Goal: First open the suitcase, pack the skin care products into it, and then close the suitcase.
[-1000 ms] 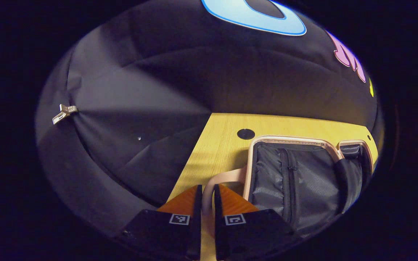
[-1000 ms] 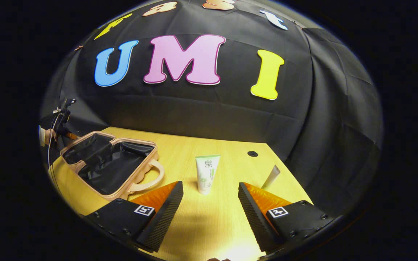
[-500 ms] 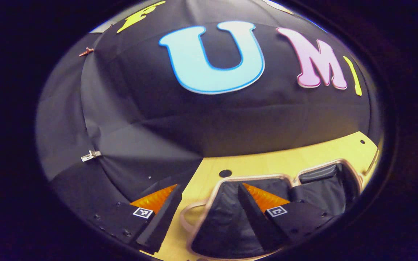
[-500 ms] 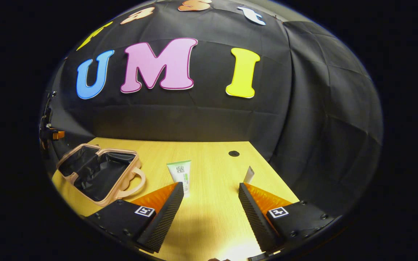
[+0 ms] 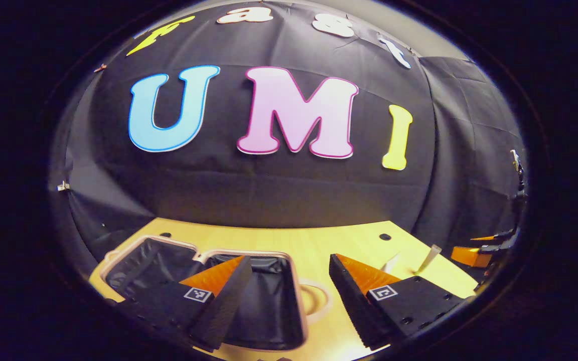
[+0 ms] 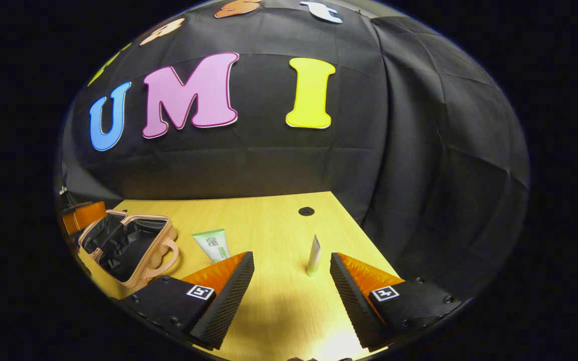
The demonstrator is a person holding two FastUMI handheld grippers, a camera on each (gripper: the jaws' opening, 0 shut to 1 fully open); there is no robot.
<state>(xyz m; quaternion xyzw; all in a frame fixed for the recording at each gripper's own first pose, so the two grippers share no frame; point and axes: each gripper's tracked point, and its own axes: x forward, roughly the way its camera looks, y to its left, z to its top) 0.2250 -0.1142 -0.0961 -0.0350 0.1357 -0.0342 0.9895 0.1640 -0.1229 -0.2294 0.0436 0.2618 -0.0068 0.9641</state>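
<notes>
Suitcase lies open, pink-rimmed, black-lined; left claw and right claw both released.

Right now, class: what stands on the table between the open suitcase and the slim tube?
In the right gripper view, the green-and-white tube stands between suitcase and slim tube.

One open suitcase, two skin-care tubes, two claws, one table.
</notes>
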